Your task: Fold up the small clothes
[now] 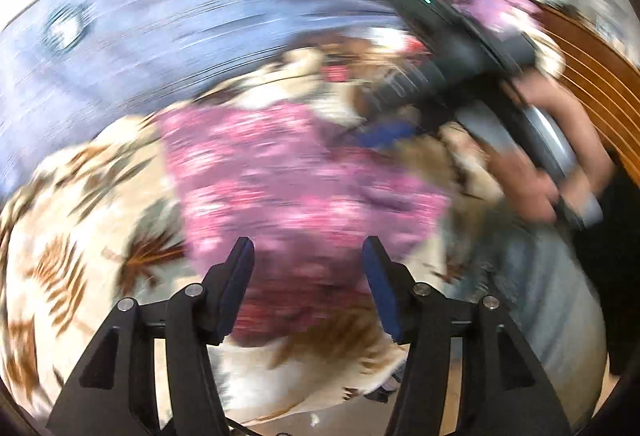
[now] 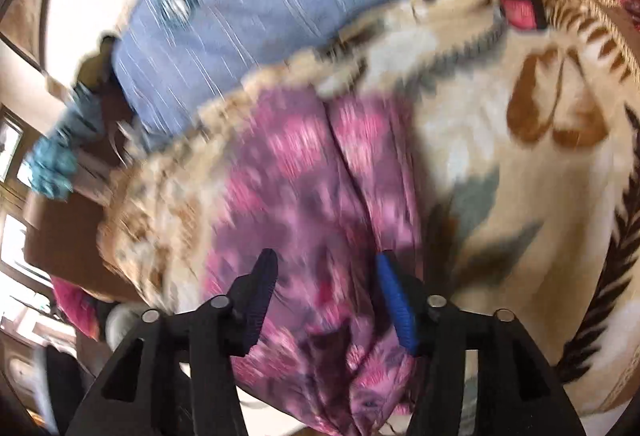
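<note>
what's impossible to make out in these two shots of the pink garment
- Pink garment: motion blur smears both views, so its type, print and edges are unclear.
- Its near end: in the right wrist view, cut off by the bottom edge and the right gripper.
- Fold state: unclear; only a seam or crease shows.
- Left gripper: open, but contact with the cloth is unclear.

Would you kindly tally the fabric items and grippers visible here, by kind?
Pink-and-purple floral patterned garment: 1
Cream blanket with brown leaf print: 1
Blue textured fabric cover: 1
Hand-held grippers: 2, left hand-held gripper and right hand-held gripper, both open
Total: 5
</note>
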Action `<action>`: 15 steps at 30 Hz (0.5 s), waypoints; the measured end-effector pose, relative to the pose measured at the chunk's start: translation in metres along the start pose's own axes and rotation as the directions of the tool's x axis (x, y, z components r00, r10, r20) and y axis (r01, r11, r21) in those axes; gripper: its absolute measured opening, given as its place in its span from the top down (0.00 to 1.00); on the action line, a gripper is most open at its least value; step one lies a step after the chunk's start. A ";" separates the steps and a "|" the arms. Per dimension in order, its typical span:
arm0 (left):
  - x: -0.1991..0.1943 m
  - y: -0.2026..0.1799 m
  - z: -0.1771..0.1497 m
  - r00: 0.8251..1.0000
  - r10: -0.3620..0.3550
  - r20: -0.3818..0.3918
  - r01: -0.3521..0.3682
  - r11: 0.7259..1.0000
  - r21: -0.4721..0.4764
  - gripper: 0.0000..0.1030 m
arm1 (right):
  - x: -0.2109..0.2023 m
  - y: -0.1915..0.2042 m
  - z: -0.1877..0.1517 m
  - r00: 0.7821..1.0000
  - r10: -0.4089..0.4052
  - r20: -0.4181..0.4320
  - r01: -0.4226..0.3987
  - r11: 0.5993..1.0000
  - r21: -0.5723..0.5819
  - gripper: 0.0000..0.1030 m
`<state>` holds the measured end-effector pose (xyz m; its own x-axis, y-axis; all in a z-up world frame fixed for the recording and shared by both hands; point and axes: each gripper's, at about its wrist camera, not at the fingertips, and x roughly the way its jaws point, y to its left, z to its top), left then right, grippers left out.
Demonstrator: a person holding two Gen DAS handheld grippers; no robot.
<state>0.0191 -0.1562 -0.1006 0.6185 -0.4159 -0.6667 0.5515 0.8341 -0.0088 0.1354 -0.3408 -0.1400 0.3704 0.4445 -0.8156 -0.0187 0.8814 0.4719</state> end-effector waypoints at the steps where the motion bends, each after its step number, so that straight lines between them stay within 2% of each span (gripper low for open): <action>1: 0.002 0.009 -0.002 1.000 -0.005 -0.004 0.005 0.999 -0.036 0.47 | 0.010 -0.002 0.001 0.999 -0.015 -0.032 0.015 1.000 -0.001 0.46; 2: 0.006 0.017 -0.004 0.999 -0.033 -0.010 0.032 0.997 -0.072 0.47 | 0.018 -0.004 0.002 0.998 -0.012 -0.058 0.013 1.000 0.012 0.50; 4: 0.015 0.023 -0.009 0.997 -0.071 -0.029 0.067 0.991 -0.118 0.47 | 0.017 -0.005 0.002 0.999 -0.014 -0.052 0.015 1.000 0.011 0.77; 5: 0.018 0.021 -0.010 0.997 -0.068 -0.036 0.063 0.990 -0.129 0.47 | 0.013 -0.006 0.001 0.999 -0.026 -0.042 0.026 1.000 0.017 0.89; 8: 0.019 0.015 -0.015 0.997 -0.065 -0.028 0.061 0.990 -0.127 0.47 | -0.015 -0.013 -0.006 0.999 -0.008 0.035 0.007 0.999 0.037 0.90; 9: 0.017 0.013 -0.017 0.997 -0.069 -0.025 0.065 0.990 -0.123 0.47 | -0.014 -0.016 -0.010 1.000 -0.016 0.026 0.015 0.999 0.039 0.90; 11: 0.019 0.013 -0.023 0.997 -0.078 -0.030 0.075 0.993 -0.097 0.47 | 0.011 -0.031 -0.019 0.995 -0.065 -0.080 0.071 0.995 0.071 0.90; 12: 0.021 0.012 -0.028 0.997 -0.073 -0.036 0.070 0.995 -0.075 0.47 | 0.016 -0.028 -0.019 0.991 -0.094 -0.099 0.100 0.993 0.057 0.90; 13: 0.025 0.011 -0.029 0.998 -0.056 -0.040 0.054 0.997 -0.049 0.47 | 0.016 -0.019 -0.018 0.986 -0.139 -0.092 0.141 0.990 0.007 0.90; 15: 0.029 0.006 -0.034 0.999 -0.008 -0.052 0.008 1.000 0.012 0.47 | 0.011 -0.009 -0.023 0.981 -0.182 -0.072 0.182 0.983 -0.008 0.90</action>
<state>0.0212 -0.1509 -0.1457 0.5846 -0.4031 -0.7041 0.5634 0.8261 -0.0051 0.1185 -0.3401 -0.1603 0.2993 0.2866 -0.9101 0.0416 0.9490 0.3125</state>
